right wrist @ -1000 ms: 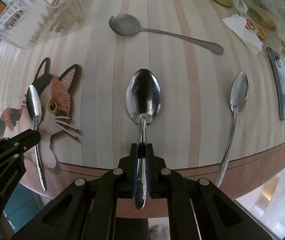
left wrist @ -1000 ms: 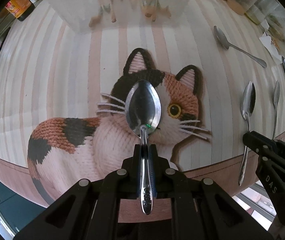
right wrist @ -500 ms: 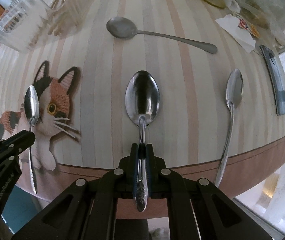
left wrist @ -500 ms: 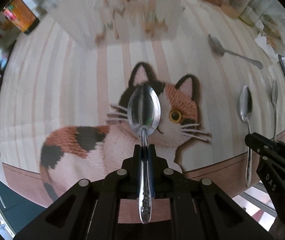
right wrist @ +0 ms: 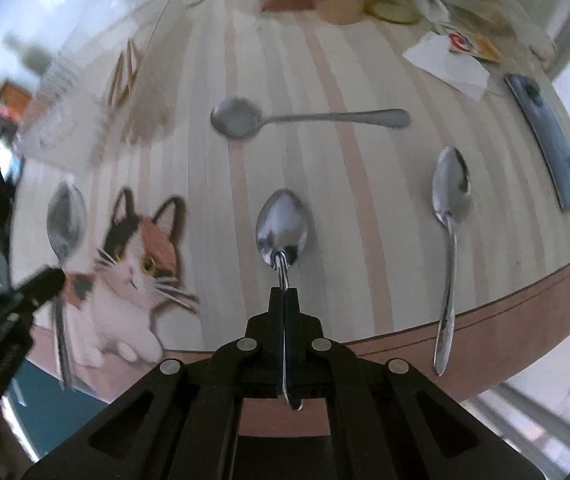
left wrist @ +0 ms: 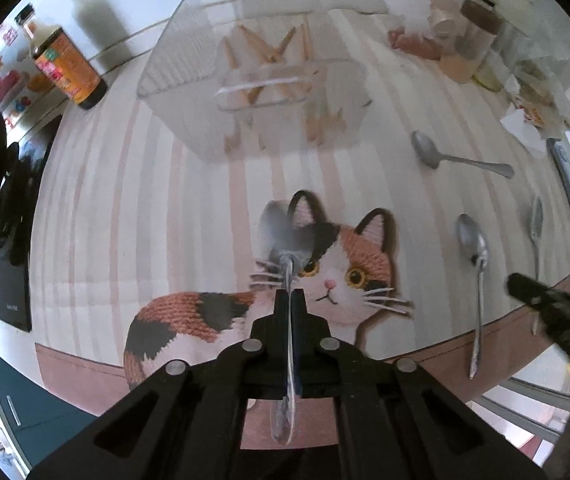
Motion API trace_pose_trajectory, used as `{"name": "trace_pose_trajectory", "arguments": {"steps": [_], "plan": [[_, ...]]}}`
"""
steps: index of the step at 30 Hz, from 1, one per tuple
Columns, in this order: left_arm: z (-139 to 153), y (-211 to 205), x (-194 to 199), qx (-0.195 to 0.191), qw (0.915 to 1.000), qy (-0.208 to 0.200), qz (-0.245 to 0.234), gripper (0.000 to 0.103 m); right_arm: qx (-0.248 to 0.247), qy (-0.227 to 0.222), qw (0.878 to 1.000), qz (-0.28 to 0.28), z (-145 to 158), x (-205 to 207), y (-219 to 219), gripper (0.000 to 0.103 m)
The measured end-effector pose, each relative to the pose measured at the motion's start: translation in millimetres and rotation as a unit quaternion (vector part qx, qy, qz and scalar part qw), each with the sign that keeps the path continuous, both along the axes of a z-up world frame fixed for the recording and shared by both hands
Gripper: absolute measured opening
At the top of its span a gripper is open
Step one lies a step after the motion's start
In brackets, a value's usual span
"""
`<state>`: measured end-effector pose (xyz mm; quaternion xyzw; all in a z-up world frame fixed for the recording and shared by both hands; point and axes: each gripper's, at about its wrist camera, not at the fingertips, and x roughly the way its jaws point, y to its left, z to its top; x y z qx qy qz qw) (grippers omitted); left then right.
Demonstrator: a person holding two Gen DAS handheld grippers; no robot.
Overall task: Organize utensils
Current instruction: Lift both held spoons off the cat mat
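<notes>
My left gripper [left wrist: 290, 294] is shut on a steel spoon [left wrist: 285, 232], its jaws still closing tighter on the handle; the blurred bowl hangs over the cat picture. The handle of a second spoon [right wrist: 283, 228] sits in my right gripper [right wrist: 284, 292], whose jaws are likewise closing tight on it, above the striped tablecloth [right wrist: 365, 240]. Each gripper shows in the other's view: the right gripper [left wrist: 545, 308] and the left gripper [right wrist: 37, 284]. Two spoons lie on the cloth: one crosswise [right wrist: 233, 118], one near the right edge [right wrist: 451, 184]. A clear plastic utensil basket [left wrist: 189, 60] with wooden sticks stands at the back.
A dark sauce bottle [left wrist: 69, 72] stands at the back left. Jars, cups and paper [left wrist: 525, 120] crowd the back right. A grey flat device [right wrist: 545, 140] lies at the right edge. The table's front edge [right wrist: 485, 316] is near both grippers.
Both grippers have risen off the cloth with their spoons and tilted toward the back; the basket and the bottle have come into view.
</notes>
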<state>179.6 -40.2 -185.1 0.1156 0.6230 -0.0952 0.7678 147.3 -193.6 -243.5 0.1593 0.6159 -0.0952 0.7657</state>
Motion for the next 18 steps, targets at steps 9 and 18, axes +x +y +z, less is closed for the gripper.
{"name": "trace_pose_trajectory", "arguments": {"steps": [9,18], "plan": [[-37.8,29.3,7.0,-0.021,0.9970,0.053,0.052,0.000,0.057,0.024,0.998,0.000,-17.0,4.6,-10.7,0.016],[-29.0,36.0,3.8,-0.085,0.9939,0.066,-0.028,0.024,-0.039,0.049,0.997,0.051,-30.1,23.5,18.7,0.006]]}}
